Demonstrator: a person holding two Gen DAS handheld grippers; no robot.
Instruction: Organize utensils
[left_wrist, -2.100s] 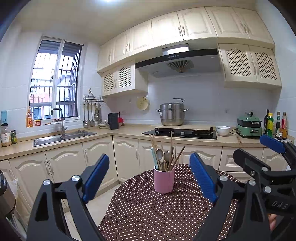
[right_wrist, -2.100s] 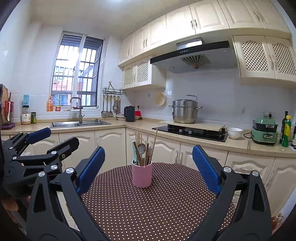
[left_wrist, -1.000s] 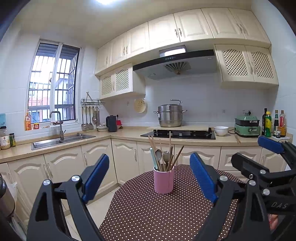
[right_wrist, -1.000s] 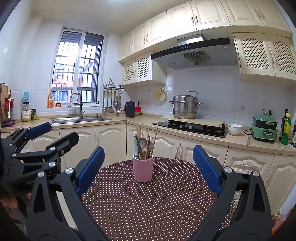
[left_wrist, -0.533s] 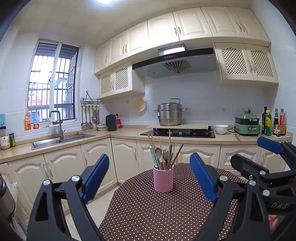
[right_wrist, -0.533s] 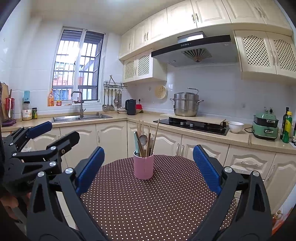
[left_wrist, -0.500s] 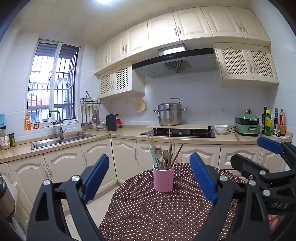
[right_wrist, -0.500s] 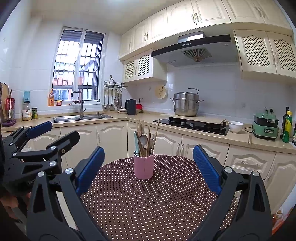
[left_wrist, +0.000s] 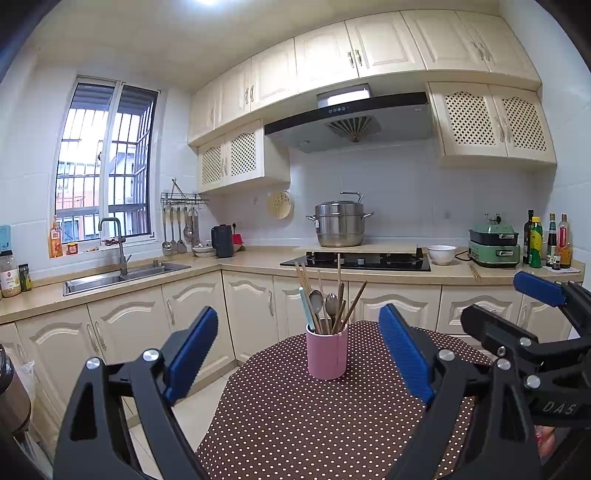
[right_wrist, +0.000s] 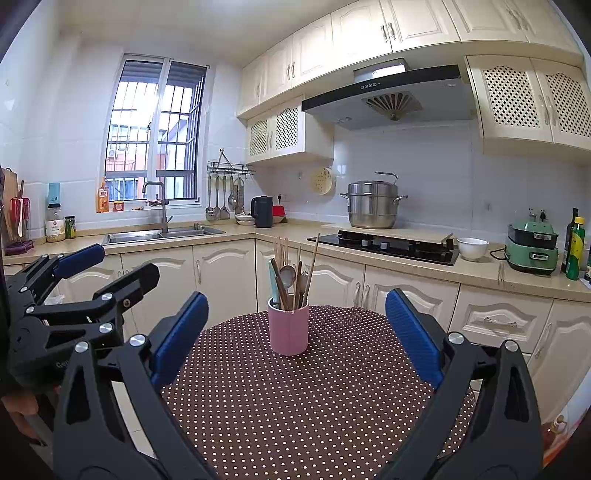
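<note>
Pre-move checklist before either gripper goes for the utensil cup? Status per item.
1. Left gripper open, nothing between its pads: ok.
2. Right gripper open, nothing between its pads: ok.
3. Pink cup upright on the dotted table: ok.
4. Path from both grippers to the cup free of other things: ok.
5. Utensils standing in the cup, handles and bowls above the rim: ok.
6. Where sorted utensils should go: cannot tell, no tray or second holder on the table.
</note>
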